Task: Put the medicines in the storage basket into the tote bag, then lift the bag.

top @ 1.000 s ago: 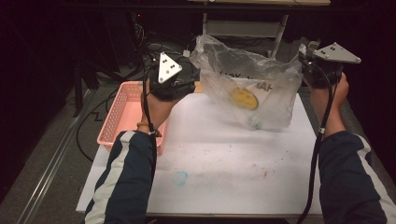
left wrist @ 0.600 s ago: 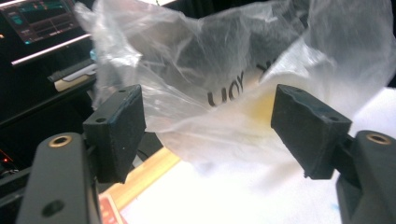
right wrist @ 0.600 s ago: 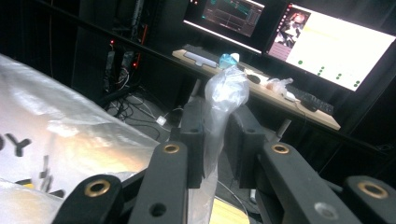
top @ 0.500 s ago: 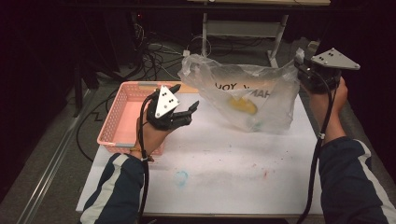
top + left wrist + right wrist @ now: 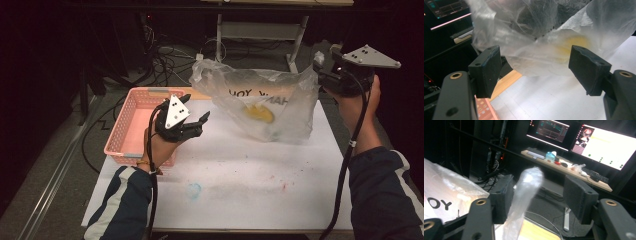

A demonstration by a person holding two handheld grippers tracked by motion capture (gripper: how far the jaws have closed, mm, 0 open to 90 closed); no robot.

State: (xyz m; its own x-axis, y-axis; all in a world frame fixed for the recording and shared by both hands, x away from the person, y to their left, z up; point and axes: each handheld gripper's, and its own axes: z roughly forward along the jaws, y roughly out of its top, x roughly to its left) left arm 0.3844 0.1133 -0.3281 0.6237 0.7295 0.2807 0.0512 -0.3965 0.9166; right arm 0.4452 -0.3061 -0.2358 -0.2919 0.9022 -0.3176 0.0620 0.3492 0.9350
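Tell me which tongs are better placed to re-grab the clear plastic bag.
Right. The right tongs have just been opening but the clear plastic bag's twisted handle stands between their jaws. The left tongs hang open, apart from it.

A pink basket (image 5: 131,131) sits at the white table's (image 5: 240,185) left edge, monitors (image 5: 609,145) beyond.

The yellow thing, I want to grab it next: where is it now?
High view: the yellow thing lies inside the plastic bag at the table's far right, right of the pink basket.
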